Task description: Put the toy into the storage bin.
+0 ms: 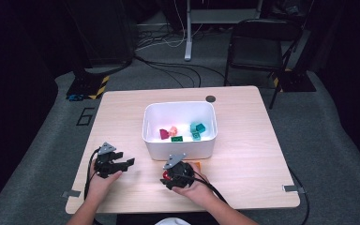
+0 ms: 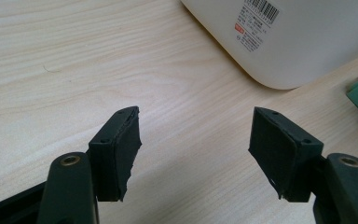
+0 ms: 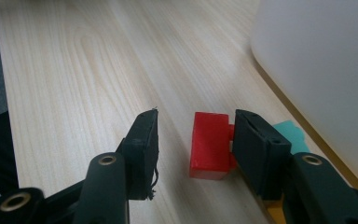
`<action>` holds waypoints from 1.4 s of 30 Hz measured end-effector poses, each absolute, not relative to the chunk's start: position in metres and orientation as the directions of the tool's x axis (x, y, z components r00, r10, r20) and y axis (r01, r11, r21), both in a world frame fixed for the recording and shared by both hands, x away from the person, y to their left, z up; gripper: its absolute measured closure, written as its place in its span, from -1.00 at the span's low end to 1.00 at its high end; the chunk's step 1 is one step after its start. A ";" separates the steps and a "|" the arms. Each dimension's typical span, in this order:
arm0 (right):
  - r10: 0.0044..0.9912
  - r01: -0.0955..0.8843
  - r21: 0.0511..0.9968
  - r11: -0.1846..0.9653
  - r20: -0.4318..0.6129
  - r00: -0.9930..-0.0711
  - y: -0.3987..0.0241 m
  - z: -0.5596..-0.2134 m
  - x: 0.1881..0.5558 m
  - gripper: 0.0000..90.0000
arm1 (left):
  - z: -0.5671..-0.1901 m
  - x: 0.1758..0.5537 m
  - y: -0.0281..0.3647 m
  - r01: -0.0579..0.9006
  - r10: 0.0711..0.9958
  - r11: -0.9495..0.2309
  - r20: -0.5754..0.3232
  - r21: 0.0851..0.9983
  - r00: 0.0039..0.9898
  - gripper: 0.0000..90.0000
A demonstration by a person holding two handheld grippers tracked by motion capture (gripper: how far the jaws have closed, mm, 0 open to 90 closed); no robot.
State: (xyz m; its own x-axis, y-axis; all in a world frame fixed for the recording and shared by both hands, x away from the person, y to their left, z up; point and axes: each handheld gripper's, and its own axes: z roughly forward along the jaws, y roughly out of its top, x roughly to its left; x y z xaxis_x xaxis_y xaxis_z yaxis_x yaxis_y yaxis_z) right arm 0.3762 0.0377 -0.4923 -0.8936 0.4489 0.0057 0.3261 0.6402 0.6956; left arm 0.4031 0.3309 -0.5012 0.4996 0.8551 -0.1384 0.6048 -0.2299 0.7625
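A red block (image 3: 209, 147) lies on the wooden table (image 1: 243, 154) between the jaws of my right gripper (image 3: 193, 116). It rests against the right-hand jaw, while the left-hand jaw stands clear of it, so this gripper is open. In the high view the right gripper (image 1: 167, 179) sits in front of the white bin (image 1: 178, 147), with the red block (image 1: 165, 177) at its tips. To its left, my left gripper (image 1: 127, 164) is open over bare wood, and the left gripper view (image 2: 196, 112) shows nothing between its jaws.
The white bin (image 2: 307, 42) holds several blocks: a magenta one (image 1: 164, 134), a pink one (image 1: 173, 131), a green one (image 1: 177, 138) and teal ones (image 1: 198, 127). An orange block (image 1: 196, 164) and a teal block (image 3: 291, 135) lie beside the bin's front wall. A chair (image 1: 258, 47) stands beyond the table.
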 end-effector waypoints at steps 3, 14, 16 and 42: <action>0.460 0.344 0.689 0.638 0.016 -0.888 0.036 -0.493 0.379 0.09 | -0.501 0.403 0.330 0.603 0.854 -0.233 -0.136 0.763 0.502 -0.26; 0.465 0.369 0.645 0.669 0.024 -0.885 0.040 -0.506 0.381 0.25 | -0.501 0.403 0.331 0.604 0.854 -0.232 -0.137 0.763 0.502 -0.26; 0.462 0.372 0.639 0.673 0.029 -0.886 0.040 -0.508 0.381 0.32 | -0.501 0.403 0.331 0.604 0.855 -0.231 -0.138 0.763 0.500 -0.26; 0.442 0.338 0.676 0.654 0.021 -0.897 0.031 -0.472 0.376 0.48 | -0.501 0.404 0.330 0.602 0.852 -0.233 -0.138 0.764 0.505 -0.25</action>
